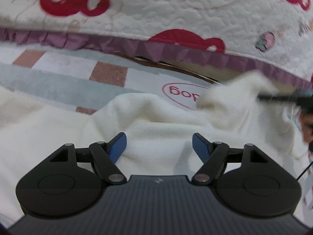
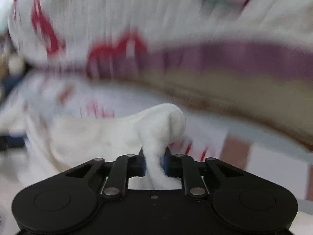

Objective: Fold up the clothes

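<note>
Right tongs (image 2: 153,163) we find clamped on a bunched fold of the white fleece garment (image 2: 156,129). Left tongs (image 1: 159,146) gape apart above the same fleece, gripping nothing. It lies rumpled on the checked bed sheet (image 1: 78,78), near the quilt's purple frill (image 1: 176,52).

Left tool (image 1: 159,146) gapes over cream fleece garment (image 1: 156,121).

We note a checked sheet (image 1: 64,74) of white, grey-blue and brown squares with a red oval mark, a quilted white bedspread (image 1: 176,5) with red prints and purple frill behind it, brown edge beneath the frill, even soft light.
</note>
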Demonstrator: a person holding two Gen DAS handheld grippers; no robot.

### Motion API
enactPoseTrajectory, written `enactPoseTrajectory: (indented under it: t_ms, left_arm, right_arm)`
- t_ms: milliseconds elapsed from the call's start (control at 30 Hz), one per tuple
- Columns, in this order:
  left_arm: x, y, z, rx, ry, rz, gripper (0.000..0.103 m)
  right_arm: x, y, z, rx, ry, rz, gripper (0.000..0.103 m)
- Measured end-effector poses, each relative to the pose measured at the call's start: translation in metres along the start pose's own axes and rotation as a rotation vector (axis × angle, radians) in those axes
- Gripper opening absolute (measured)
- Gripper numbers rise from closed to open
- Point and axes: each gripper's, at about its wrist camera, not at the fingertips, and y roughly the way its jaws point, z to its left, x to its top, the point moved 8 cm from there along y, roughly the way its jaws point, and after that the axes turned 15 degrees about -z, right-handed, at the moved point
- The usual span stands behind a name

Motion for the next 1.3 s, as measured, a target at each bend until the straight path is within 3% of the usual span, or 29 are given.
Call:
enactPoseTrajectory:
  t_ms: [100, 133, 233, 333, 467, 600, 700, 800, 900, 933, 967, 1000, 1033, 1100, 1233, 1300]
  left_arm:
    - [0.011, -0.013, -0.014, -0.043, 0.028, -0.061, 0.074]
    - [0.015, -0.015, -0.016, -0.054, 0.022, -0.075, 0.074]
    - [0.014, -0.011, -0.010, -0.042, -0.020, -0.053, 0.074]
    - [0.005, -0.002, -0.001, 0.010, -0.023, -0.019, 0.074]
    - [0.007, -0.001, 0.010, 0.065, -0.017, -0.036, 0.074]
    - [0.011, 0.004, 0.018, 0.077, -0.021, -0.042, 0.075]
    - [0.004, 0.023, 0.019, 0.027, -0.054, 0.037, 0.076]
    - [-0.003, 0.041, 0.006, -0.016, -0.079, 0.103, 0.078]
    - [-0.009, 0.050, -0.003, 0.010, -0.025, 0.079, 0.077]
    - [-0.012, 0.052, -0.006, 0.018, -0.008, 0.072, 0.069]
    - [-0.014, 0.054, -0.010, 0.021, 0.017, 0.074, 0.022]
    - [-0.016, 0.054, -0.015, 0.011, 0.055, 0.100, 0.010]
    - [-0.013, 0.051, -0.019, -0.011, 0.067, 0.100, 0.010]
    - [0.006, 0.035, -0.027, -0.050, 0.079, 0.026, 0.010]
    - [0.066, -0.009, -0.010, 0.039, 0.026, -0.206, 0.010]
    - [0.074, -0.016, -0.002, 0.082, 0.035, -0.253, 0.011]
  right_arm:
    - [0.027, -0.048, -0.022, -0.111, -0.008, -0.200, 0.013]
    - [0.028, -0.056, -0.032, -0.140, 0.008, -0.224, 0.013]
    - [0.010, -0.058, -0.061, -0.193, 0.068, -0.170, 0.014]
    - [-0.019, -0.041, -0.076, -0.258, 0.016, -0.040, 0.015]
    - [-0.027, -0.031, -0.082, -0.302, 0.037, -0.017, 0.015]
    - [-0.023, -0.021, -0.077, -0.287, 0.023, -0.005, 0.015]
    - [-0.016, -0.024, -0.071, -0.246, 0.024, -0.031, 0.015]
    - [-0.008, -0.031, -0.061, -0.168, 0.018, -0.094, 0.015]
    - [0.001, -0.045, -0.052, -0.091, 0.029, -0.167, 0.015]
    - [0.004, -0.049, -0.049, -0.073, 0.030, -0.183, 0.015]
    - [0.007, -0.053, -0.047, -0.058, 0.025, -0.197, 0.015]
    - [0.010, -0.056, -0.044, -0.046, 0.021, -0.210, 0.015]
    - [0.013, -0.060, -0.042, -0.035, 0.019, -0.222, 0.014]
    - [0.020, -0.068, -0.037, -0.017, 0.012, -0.251, 0.014]
    - [0.037, -0.079, -0.030, 0.009, -0.013, -0.305, 0.013]
    - [0.045, -0.078, -0.031, 0.005, -0.015, -0.333, 0.013]
